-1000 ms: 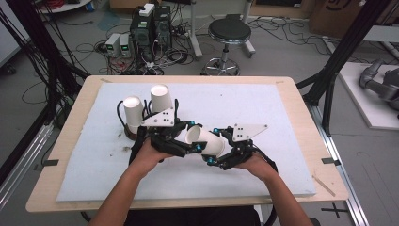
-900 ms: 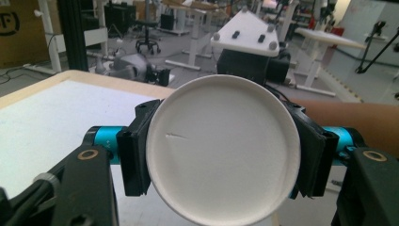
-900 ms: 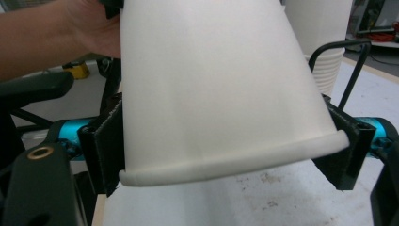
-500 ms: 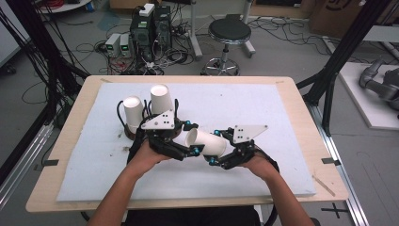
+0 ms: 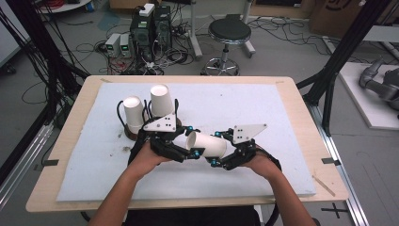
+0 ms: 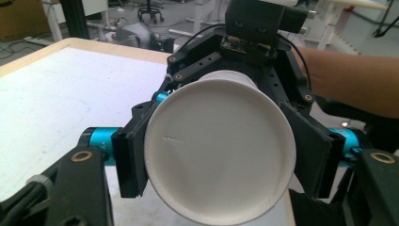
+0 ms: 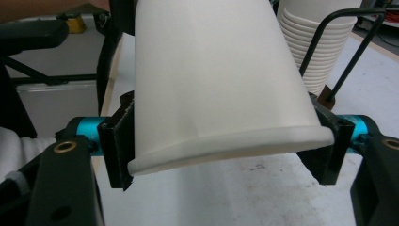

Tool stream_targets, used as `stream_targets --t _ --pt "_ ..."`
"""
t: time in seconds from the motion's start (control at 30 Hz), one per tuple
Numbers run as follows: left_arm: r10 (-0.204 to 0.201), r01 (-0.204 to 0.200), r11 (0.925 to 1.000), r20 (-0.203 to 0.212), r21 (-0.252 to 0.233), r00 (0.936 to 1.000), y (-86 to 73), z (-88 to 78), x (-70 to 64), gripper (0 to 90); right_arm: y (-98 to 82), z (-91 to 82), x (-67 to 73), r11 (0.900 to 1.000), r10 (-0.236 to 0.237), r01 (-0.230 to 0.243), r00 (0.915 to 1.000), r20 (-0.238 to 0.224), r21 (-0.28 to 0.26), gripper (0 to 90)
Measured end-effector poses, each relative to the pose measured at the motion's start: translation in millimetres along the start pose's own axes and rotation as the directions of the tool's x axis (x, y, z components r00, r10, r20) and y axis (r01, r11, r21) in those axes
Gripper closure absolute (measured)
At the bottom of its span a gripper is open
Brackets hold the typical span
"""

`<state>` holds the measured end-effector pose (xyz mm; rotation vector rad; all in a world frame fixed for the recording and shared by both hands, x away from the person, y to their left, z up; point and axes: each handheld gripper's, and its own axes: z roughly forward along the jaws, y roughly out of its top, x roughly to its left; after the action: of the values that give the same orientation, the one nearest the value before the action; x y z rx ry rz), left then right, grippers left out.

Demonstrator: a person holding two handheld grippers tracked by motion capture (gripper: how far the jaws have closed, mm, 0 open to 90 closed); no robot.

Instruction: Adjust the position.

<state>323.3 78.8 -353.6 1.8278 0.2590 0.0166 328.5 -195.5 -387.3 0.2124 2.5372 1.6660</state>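
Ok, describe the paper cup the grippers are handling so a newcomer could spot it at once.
Start at the white mat covering the wooden table, then look to the near middle, where the person's two hands meet. The white paper cup lies on its side between the left gripper and the right gripper. The two cup stacks behind it stand upright; this single cup lies level.

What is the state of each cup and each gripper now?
White paper cup: lying sideways in the air between the grippers.
Right gripper: shut on the cup near its rim.
Left gripper: fingers just closing at its base end.
Two white cup stacks: upside down on the table.
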Motion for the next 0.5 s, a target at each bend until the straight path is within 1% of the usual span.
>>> stream_targets --t 0.03,0.07,0.13,0.2,0.27,0.33,0.37,0.43,0.47,0.5 --pt "-0.008 0.008 0.9999 0.012 -0.009 0.9999 -0.1 -0.9 0.4 33.3 -0.1 -0.5 0.1 1.0 0.003 -0.003 1.0 -0.007 -0.004 23.9" --pt "-0.013 0.013 0.9997 0.014 -0.022 0.9998 -0.3 -1.3 0.0 33.6 0.0 -0.7 0.1 1.0 0.013 -0.013 0.9998 -0.014 -0.02 21.9" --pt "-0.018 0.019 0.9987 0.019 -0.047 0.9997 -0.2 -3.2 0.7 34.2 0.8 -1.8 0.1 0.997 0.049 -0.05 0.9986 -0.017 -0.061 18.6" --pt "-0.021 0.024 0.9967 0.034 -0.077 0.9992 0.3 -4.9 1.1 34.5 1.8 -2.6 0.5 0.993 0.067 -0.069 0.9975 -0.024 -0.098 18.3" --pt "-0.024 0.029 0.9947 0.051 -0.099 0.9984 0.9 -5.5 0.9 34.7 2.1 -2.8 1.0 0.991 0.07 -0.073 0.9971 -0.028 -0.114 18.3" --pt "-0.022 0.027 0.9954 0.052 -0.092 0.9984 0.4 -4.6 0.8 34.7 1.8 -2.7 1.2 0.989 0.063 -0.067 0.9973 -0.038 -0.132 18.7" --pt "-0.025 0.03 0.9956 0.052 -0.089 0.9984 -0.5 -4.4 1.0 34.6 1.7 -3.3 1.3 0.988 0.058 -0.063 0.9975 -0.04 -0.142 21.3" --pt "-0.046 0.051 0.9944 0.056 -0.092 0.9974 -2.3 -4.1 1.7 34.4 2.1 -5.0 1.0 0.988 0.045 -0.051 0.9979 -0.046 -0.144 22.8" --pt "-0.051 0.054 0.9953 0.047 -0.08 0.9976 -2.8 -3.7 1.7 33.7 2.2 -6.0 0.9 0.989 0.043 -0.049 0.9982 -0.043 -0.142 23.1" --pt "-0.048 0.05 0.9968 0.023 -0.063 0.9986 -3.1 -2.7 1.1 32.3 2.0 -6.6 0.5 0.99 0.033 -0.038 0.9988 -0.036 -0.135 24.2"
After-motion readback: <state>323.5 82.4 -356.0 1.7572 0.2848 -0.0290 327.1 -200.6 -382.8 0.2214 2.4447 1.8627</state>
